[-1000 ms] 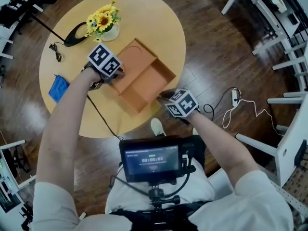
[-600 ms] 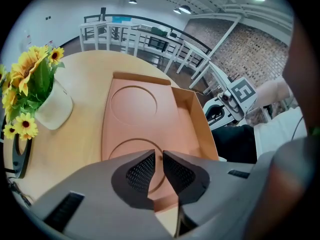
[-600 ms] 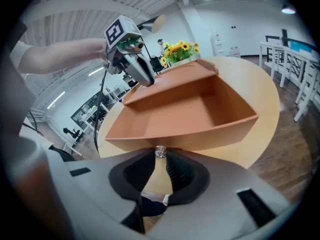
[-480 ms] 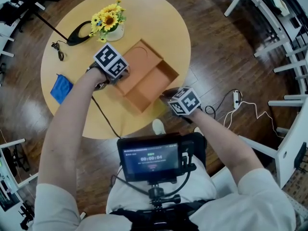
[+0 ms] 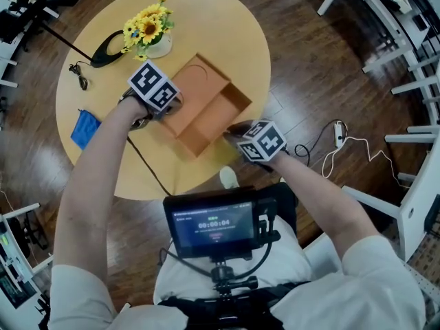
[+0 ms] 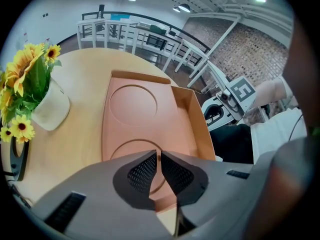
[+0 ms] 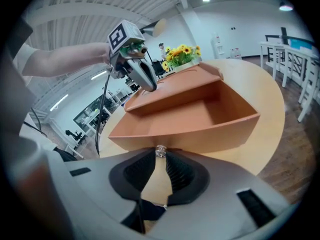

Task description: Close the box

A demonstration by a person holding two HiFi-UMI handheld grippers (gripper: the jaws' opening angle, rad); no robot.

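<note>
An orange-brown cardboard box (image 5: 223, 115) lies open on the round wooden table (image 5: 227, 33). Its lid (image 5: 196, 84) is folded out to the left, and in the right gripper view the lid (image 7: 175, 81) tilts up above the empty tray (image 7: 200, 114). My left gripper (image 5: 173, 106) sits at the lid's left edge, its jaws shut on the lid's thin side wall (image 6: 176, 219). It also shows in its own view (image 6: 160, 156) and in the right gripper view (image 7: 146, 79). My right gripper (image 5: 231, 130) is shut and empty, its tips (image 7: 160, 151) against the tray's near wall.
A white pot of sunflowers (image 5: 150, 31) stands behind the lid, close to the left gripper (image 6: 30, 94). A blue cloth (image 5: 85, 126), a black object (image 5: 106, 49) and a cable (image 5: 78, 74) lie at the table's left. The table edge runs just behind my right gripper.
Little differs: the view sways slightly, and both grippers stay where they were at the box.
</note>
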